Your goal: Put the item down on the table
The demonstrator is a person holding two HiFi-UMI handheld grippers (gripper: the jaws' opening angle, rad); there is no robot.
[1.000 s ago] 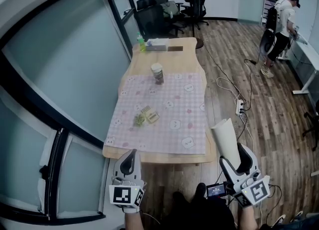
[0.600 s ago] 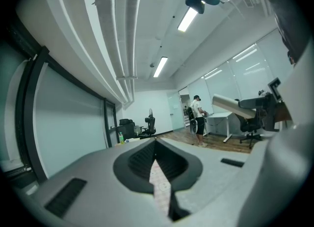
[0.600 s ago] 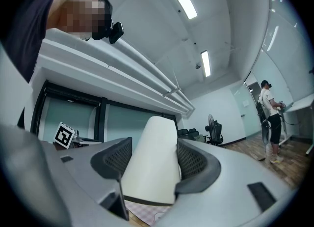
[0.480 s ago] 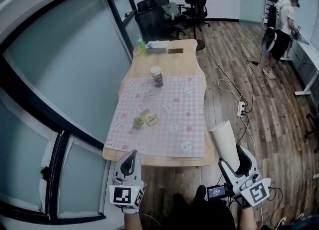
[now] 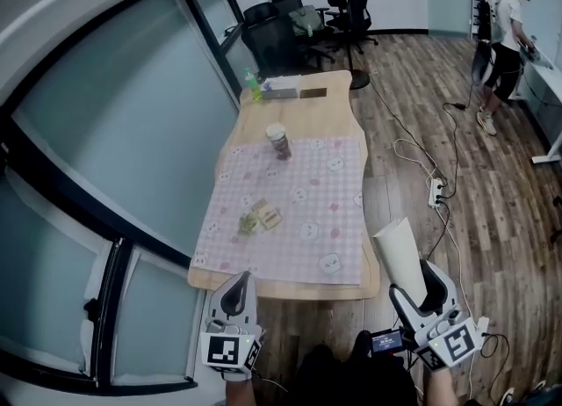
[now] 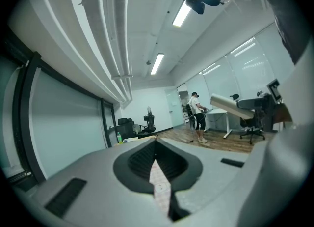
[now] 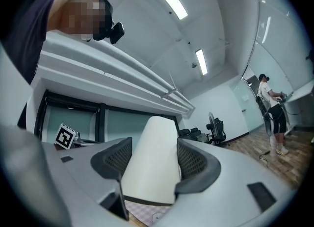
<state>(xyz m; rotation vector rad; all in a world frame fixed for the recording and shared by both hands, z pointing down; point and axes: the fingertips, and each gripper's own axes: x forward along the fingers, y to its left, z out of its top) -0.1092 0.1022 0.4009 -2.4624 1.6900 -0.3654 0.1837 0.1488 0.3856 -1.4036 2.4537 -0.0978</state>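
Just off the bench (image 5: pixel 283 288) near edge, right end, the right tongs (image 5: pixel 420 293) hold a white roll (image 5: pixel 399 248). Jaws are clamped on its lower part, and the roll tilts up and fwd toward the bench. It's in the air, not over the bench top yet. Prob held high to clear the edge before set-down.

Left tongs (image 5: pixel 235 293) sit off the bench's near-left corner, jaws pressed together w/ nothing btw them. They look parked, since this is a one-hand placement.

The checked cloth (image 5: pixel 294 206) on the bench has free room at its front, a likely landing spot.

Hard to tell:
- The roll's bottom end is hidden inside the jaws, and its material is unclear.
- The small items (image 5: pixel 257 218) mid-cloth are too small to ID.
- A cup (image 5: pixel 277 137) stands further back on the bench.
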